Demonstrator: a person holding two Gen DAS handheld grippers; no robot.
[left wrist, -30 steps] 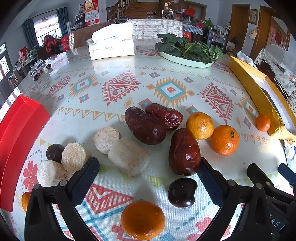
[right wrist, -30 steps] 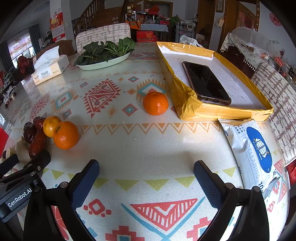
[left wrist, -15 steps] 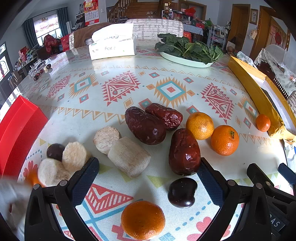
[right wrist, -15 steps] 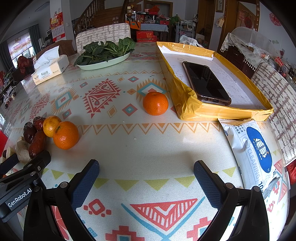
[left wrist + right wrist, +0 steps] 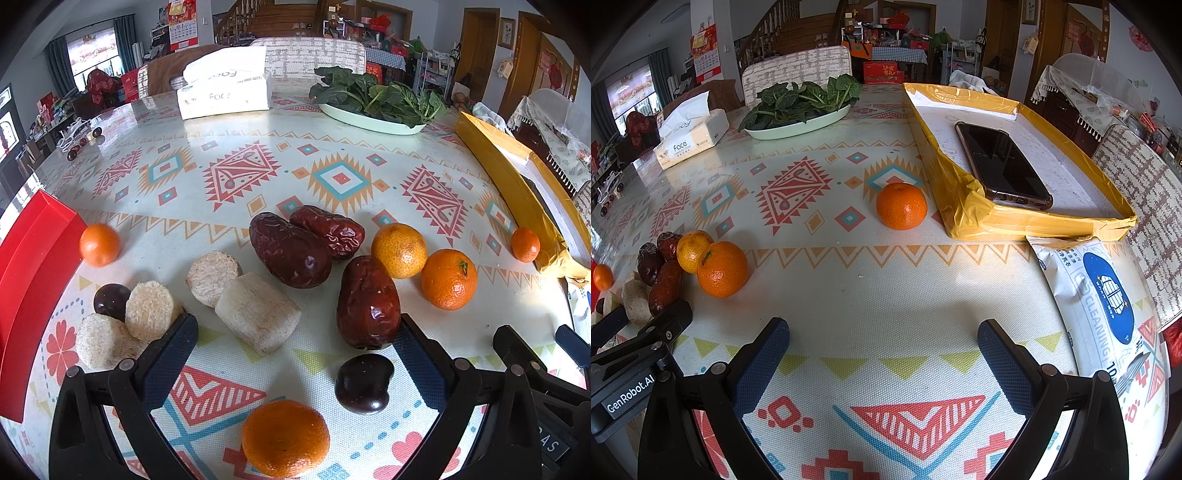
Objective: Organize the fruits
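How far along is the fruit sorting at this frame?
Hardly started, by the layout. Red dates lie clustered, with two oranges beside them. Nothing is in hand: left gripper and right gripper are both open. Left: stray oranges by the red box, the yellow tray and up front, plus separated dark fruits.

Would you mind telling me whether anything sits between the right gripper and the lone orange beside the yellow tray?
Nothing visible does. The right gripper is open over bare tablecloth, and the orange sits straight ahead beside the yellow tray. The other fruit lies off to the left.
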